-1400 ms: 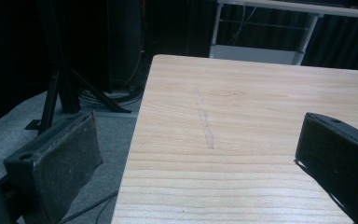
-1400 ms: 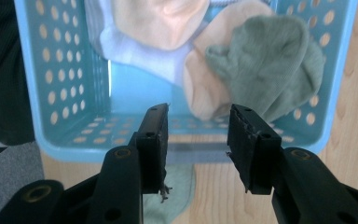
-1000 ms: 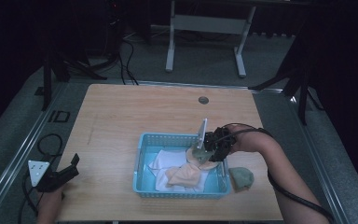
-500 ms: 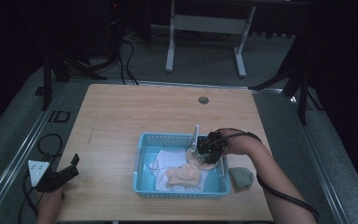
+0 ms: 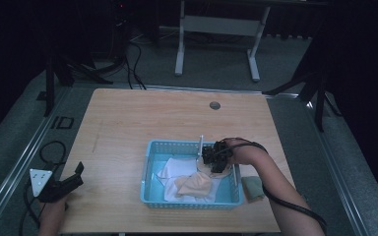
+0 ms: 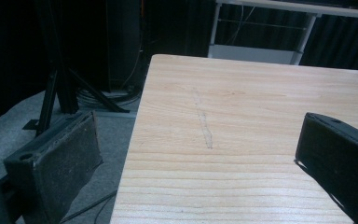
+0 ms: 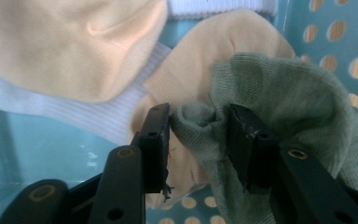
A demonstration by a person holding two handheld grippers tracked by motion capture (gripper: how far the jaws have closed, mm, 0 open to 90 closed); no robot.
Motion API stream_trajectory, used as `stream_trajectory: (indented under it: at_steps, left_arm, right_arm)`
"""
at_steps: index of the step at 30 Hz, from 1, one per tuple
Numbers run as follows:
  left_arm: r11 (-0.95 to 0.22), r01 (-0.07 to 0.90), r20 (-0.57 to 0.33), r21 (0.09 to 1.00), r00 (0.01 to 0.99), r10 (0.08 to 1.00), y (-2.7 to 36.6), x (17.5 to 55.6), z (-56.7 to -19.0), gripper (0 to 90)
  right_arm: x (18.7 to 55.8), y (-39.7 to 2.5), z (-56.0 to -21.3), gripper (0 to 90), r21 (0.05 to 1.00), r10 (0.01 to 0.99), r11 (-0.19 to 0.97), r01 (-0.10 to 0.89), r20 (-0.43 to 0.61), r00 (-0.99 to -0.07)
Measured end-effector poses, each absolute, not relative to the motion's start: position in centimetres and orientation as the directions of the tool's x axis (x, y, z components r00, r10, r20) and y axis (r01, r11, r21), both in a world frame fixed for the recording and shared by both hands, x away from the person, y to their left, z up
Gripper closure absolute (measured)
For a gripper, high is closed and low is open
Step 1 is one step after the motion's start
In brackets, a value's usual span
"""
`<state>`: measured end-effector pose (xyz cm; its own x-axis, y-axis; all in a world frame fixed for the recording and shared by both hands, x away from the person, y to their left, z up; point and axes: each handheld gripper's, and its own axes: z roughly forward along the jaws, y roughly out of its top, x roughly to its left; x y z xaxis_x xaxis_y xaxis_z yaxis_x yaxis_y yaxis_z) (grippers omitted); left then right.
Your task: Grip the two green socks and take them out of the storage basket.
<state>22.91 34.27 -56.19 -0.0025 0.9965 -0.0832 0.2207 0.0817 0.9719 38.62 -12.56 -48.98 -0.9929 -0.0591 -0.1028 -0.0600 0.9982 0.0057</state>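
Observation:
A blue plastic basket (image 5: 149, 167) sits on the wooden table (image 5: 142, 123) toward its front right. It holds a white cloth (image 5: 173, 169) and a peach cloth (image 5: 195, 184). My right gripper (image 5: 210, 162) reaches into the basket's back right corner. In the right gripper view the jaws of my right gripper (image 7: 198, 116) are shut on a fold of a green knitted sock (image 7: 284, 102), which lies over peach cloth (image 7: 74, 46) and white ribbed cloth (image 7: 93, 119). My left gripper (image 5: 76, 174) rests at the table's front left edge, and its jaws (image 6: 196, 133) stand wide open and hold nothing.
Another green cloth (image 5: 252, 188) lies on the table just right of the basket. A round grommet (image 5: 215, 105) marks the far side of the table. Black stands and cables (image 5: 133, 54) cover the floor beyond. A trailing cable (image 5: 285, 206) runs along the person's right forearm.
My right gripper has dropped lower and slightly left into the basket's back right corner. The left gripper has stayed put.

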Motion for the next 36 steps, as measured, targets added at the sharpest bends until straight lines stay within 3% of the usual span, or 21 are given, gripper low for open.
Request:
stream_trajectory:
  at_steps: [10,18,36]
  left_arm:
    - [0.083,0.221,-0.084,0.972,-0.003,0.996,34.3,22.9,-56.2,0.4]
    - [0.082,0.221,-0.084,0.972,-0.002,0.996,34.3,22.9,-56.2,0.4]
    - [0.083,0.222,-0.084,0.971,-0.007,0.996,34.3,22.9,-56.2,0.4]
  right_arm:
    - [38.7,-12.2,-49.0,81.8,-0.025,-0.065,0.998,-0.063,-0.106,-0.992]
    - [38.0,-12.2,-46.7,83.6,-0.014,-0.084,0.996,-0.083,-0.129,-0.988]
    - [36.0,-13.5,-38.7,84.2,0.113,-0.084,0.987,-0.112,-0.23,-0.969]
